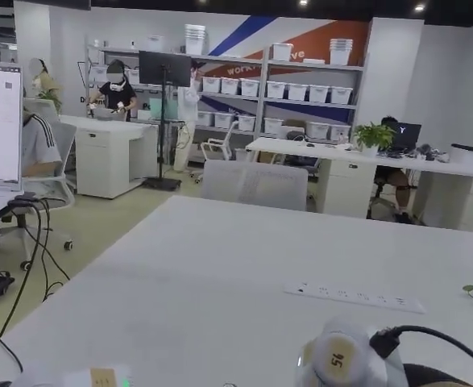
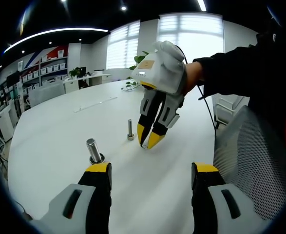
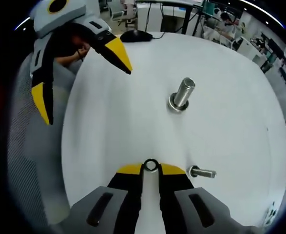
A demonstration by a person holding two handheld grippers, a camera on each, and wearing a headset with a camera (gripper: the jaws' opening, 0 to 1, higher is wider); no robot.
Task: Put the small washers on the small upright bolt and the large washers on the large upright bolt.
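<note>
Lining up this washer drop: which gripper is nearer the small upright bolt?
Right. The right gripper, shut on a washer, hangs just beside the small bolt. The left gripper, open, sits farther back, on the near side of the large bolt.

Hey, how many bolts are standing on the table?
2. The large bolt stands nearest the left hand-held gripper; the small bolt stands farther out, beside the right hand-held gripper.

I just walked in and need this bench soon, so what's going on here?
A person holds a gripper in each hand over a white table. The right gripper is shut on a washer, close beside the small upright bolt. The large upright bolt stands further off. The left gripper is open, with nothing in it. The washer is not yet on either bolt.
</note>
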